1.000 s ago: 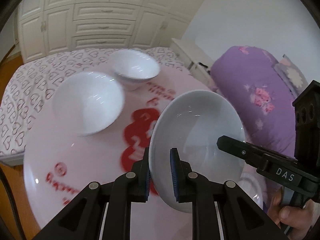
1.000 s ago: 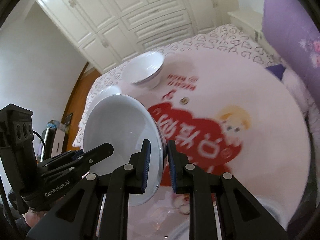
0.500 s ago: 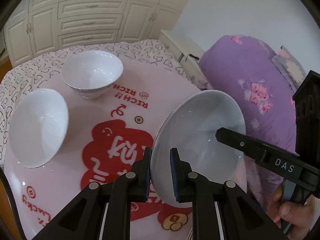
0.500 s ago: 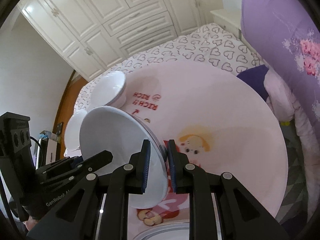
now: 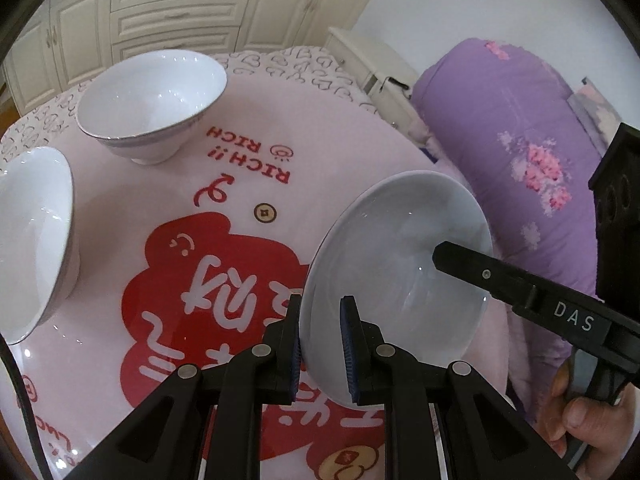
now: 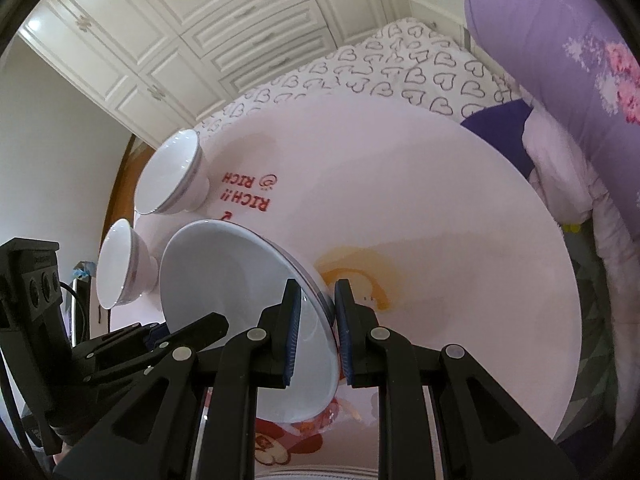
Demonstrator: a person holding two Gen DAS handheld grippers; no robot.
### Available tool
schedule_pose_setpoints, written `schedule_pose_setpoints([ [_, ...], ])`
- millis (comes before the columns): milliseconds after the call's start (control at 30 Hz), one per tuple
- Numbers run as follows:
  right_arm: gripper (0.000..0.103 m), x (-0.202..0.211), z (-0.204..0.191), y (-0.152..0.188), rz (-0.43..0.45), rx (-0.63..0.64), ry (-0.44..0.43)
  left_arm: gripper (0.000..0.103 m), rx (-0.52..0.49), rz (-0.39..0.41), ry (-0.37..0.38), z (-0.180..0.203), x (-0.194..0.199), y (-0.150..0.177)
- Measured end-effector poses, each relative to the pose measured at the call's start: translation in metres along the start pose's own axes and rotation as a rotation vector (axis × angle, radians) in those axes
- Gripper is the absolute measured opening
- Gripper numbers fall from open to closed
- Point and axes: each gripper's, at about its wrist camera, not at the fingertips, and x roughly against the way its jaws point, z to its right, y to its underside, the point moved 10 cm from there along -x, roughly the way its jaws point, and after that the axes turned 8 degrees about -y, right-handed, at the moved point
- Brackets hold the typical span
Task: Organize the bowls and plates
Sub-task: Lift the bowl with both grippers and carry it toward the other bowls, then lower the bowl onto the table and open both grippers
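Both tongs are on the one plate (image 5: 400, 264), a shallow white dish held up off the round table (image 6: 460, 208), tipped on edge w/ its hollow facing the person. Left gripper (image 5: 319, 344) is clamped on the rim at the plate's near-left edge, one pad behind the rim, one inside the hollow. Right gripper (image 6: 314, 332) is pinched on the opposite rim the same way; in the left view its black finger crosses the plate's hollow from abt 3 o'clock.

Handling, my guess: glazed ceramic, so stiff, fairly heavy for a rim pinch, slick, and it'll chip or smash if dropped. Rim is the only place to grab; two opposed grips keep it from swinging. Ribbed blue pads (image 5: 347, 344) should help vs slipping.

Two white bowls stand on the table: far bowl (image 5: 154, 104) at abt 11 o'clock from the left tongs, near bowl (image 5: 32, 236) at abt 9 o'clock, both well apart from the plate. Bowls sit just beside each other, can't tell if touching. A purple quilt (image 5: 520, 140) lies off past the table at 2 o'clock
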Motion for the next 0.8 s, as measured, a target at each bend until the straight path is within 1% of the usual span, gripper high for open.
schedule_pose_setpoints([
  [333, 0.020, -0.010, 0.002, -0.009, 0.000, -0.025, -0.011, 0.014, 0.008, -0.004, -0.005, -0.003, -0.013, -0.010],
  [500, 0.020, -0.013, 0.007, -0.012, 0.012, -0.061, -0.026, 0.017, 0.009, -0.004, 0.003, -0.002, -0.015, -0.014],
  [533, 0.021, -0.013, 0.008, -0.012, 0.015, -0.067, -0.031, 0.020, 0.009, 0.002, -0.002, -0.003, -0.015, -0.015],
  [600, 0.022, -0.012, 0.010, -0.011, 0.021, -0.081, -0.037, 0.031, 0.007, 0.010, -0.008, -0.004, -0.014, -0.015],
  [667, 0.022, -0.010, 0.011, -0.010, 0.030, -0.086, -0.042, 0.059, 0.010, 0.022, -0.015, -0.005, -0.012, -0.015],
  [700, 0.028, -0.009, 0.012, -0.010, 0.036, -0.094, -0.046, 0.065, 0.012, 0.031, -0.019, -0.006, -0.010, -0.015],
  [733, 0.043, -0.008, 0.012, -0.010, 0.043, -0.099, -0.049, 0.076, 0.014, 0.043, -0.022, -0.007, -0.007, -0.015],
  [767, 0.052, -0.006, 0.012, -0.011, 0.058, -0.104, -0.047, 0.083, 0.016, 0.048, -0.021, -0.007, -0.005, -0.015],
  [800, 0.068, -0.004, 0.012, -0.011, 0.068, -0.108, -0.046, 0.086, 0.016, 0.051, -0.019, -0.008, -0.003, -0.015],
])
